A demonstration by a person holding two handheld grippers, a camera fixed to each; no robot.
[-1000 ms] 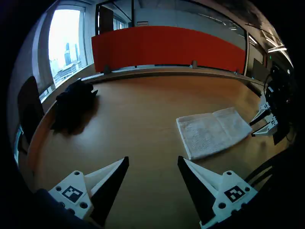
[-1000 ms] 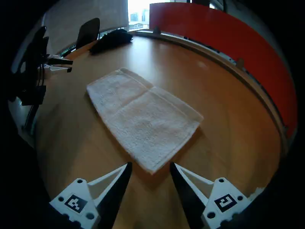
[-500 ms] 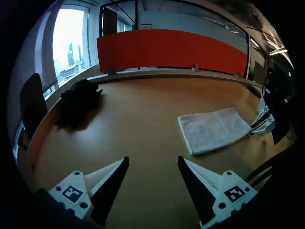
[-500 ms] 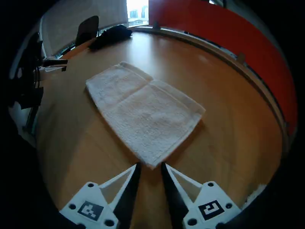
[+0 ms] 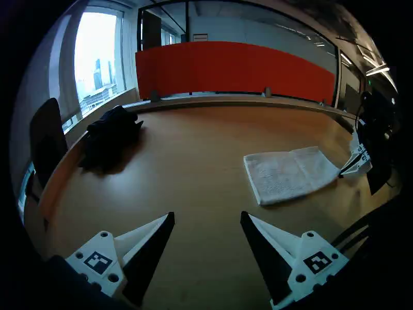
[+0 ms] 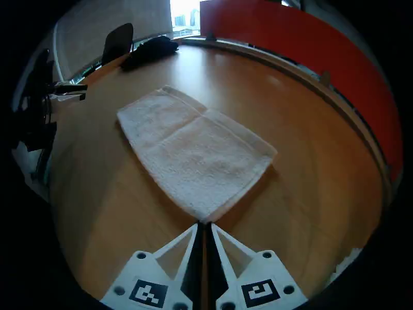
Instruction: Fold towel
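Right gripper [image 6: 204, 226], nearly closed, touches the towel [image 6: 193, 155] at its near corner; left gripper [image 5: 206, 214] wide, well apart.

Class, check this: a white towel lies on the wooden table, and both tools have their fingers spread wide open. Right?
No. The left tool is open, but the right tool has its fingers nearly closed, tips at the near corner of the towel; the right gripper view shows it. The rest holds.

Terry cloth on wood
The towel [image 6: 193, 155] looks nubbly, matt cloth; the table [image 6: 315, 155] smooth wood, probably laminate, faintly glossy.
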